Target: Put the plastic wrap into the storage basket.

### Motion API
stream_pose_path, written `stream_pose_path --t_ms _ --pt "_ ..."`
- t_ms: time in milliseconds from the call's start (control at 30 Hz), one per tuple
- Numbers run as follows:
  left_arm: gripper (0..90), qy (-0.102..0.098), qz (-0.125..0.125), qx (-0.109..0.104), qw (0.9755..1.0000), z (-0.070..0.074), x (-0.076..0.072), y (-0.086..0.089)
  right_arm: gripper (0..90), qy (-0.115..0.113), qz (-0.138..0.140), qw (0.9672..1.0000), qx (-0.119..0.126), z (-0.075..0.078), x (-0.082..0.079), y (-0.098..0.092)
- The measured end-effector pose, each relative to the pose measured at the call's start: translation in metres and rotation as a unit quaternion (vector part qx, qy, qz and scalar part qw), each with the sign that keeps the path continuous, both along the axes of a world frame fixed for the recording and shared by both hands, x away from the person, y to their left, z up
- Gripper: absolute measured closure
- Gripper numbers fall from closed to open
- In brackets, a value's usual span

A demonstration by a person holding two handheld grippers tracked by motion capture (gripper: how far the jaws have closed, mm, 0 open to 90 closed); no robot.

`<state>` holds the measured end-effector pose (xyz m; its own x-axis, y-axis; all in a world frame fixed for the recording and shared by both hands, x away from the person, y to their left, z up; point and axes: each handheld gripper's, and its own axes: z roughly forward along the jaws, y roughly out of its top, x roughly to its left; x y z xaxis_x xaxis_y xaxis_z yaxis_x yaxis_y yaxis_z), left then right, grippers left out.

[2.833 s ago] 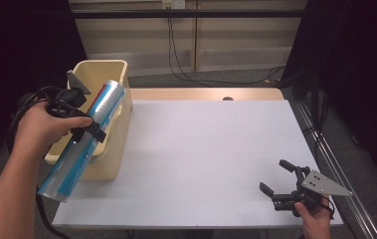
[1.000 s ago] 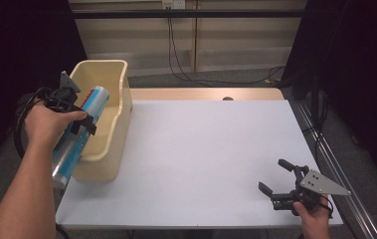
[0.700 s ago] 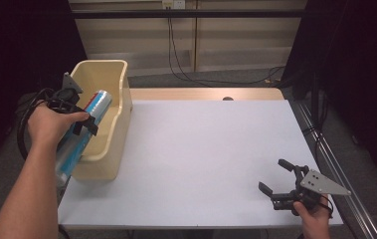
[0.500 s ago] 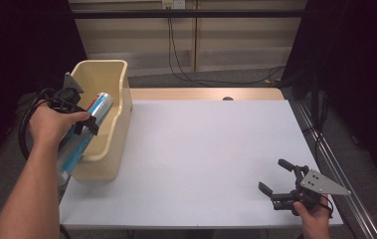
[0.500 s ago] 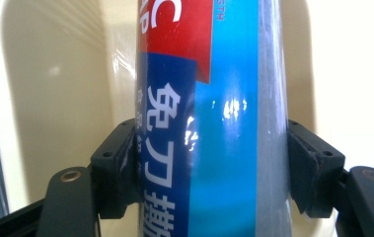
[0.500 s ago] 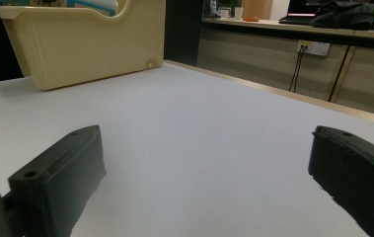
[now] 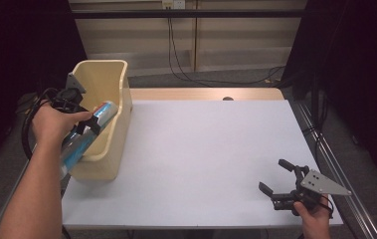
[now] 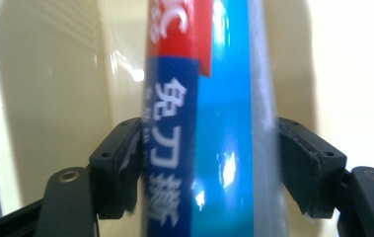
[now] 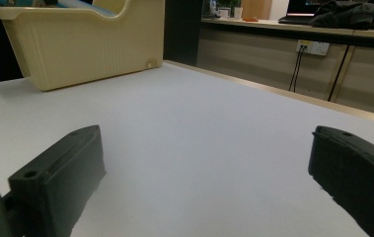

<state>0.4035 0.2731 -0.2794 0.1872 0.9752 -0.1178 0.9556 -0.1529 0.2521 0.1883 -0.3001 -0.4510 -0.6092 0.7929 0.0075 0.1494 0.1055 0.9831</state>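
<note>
Long blue tube (image 7: 87,134), shiny-skinned with a red patch and printed characters, slanted over the near end of the cream plastic bin (image 7: 107,84), upper end above the bin's inside, lower end sticking out past its near wall toward the person. Clamped across its middle by the left tongs (image 7: 90,125), jaws pressed on either side of the barrel in the left gripper view (image 8: 209,163). Probably light and fairly stiff, judging by how level it rides from a single mid-length hold. Glossy wrap likely slippery, so best gripped near the balance point, square across the round body; end grip would invite swinging or sliding out. Contents unknown, could not say how it takes a squeeze.

Bin at the left edge of the white table (image 7: 206,149), ribbed walls, one side cut lower.

Right tongs (image 7: 279,177) low at the table's near right corner, well apart from the bin, jaws spread wide, nothing between them but bare tabletop in the right gripper view.
</note>
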Motion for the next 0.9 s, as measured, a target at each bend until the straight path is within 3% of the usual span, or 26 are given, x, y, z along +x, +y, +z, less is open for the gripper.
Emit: stream_pose_path --t_ms 67,200,433,567,900 --pt "31.9 -0.020 -0.007 -0.001 0.9998 0.019 -0.001 -0.003 0.6 0.000 0.000 1.0000 -0.001 0.000 0.000 0.000" --pt "27.6 -0.017 -0.020 -0.012 0.9996 0.035 -0.006 -0.012 0.5 -0.001 0.000 1.0000 -0.001 0.001 0.000 0.000" --pt "22.0 -0.030 -0.029 -0.038 0.9984 0.028 -0.009 -0.025 0.6 -0.003 0.002 1.0000 0.000 0.001 -0.002 0.001" --pt "20.8 -0.040 -0.035 -0.040 0.9978 0.026 -0.010 -0.030 0.5 -0.003 0.002 1.0000 -0.002 0.001 0.000 0.001" --pt "18.5 -0.036 -0.060 -0.052 0.9962 0.027 -0.012 -0.049 0.5 -0.003 0.003 1.0000 0.000 0.002 0.000 0.002"
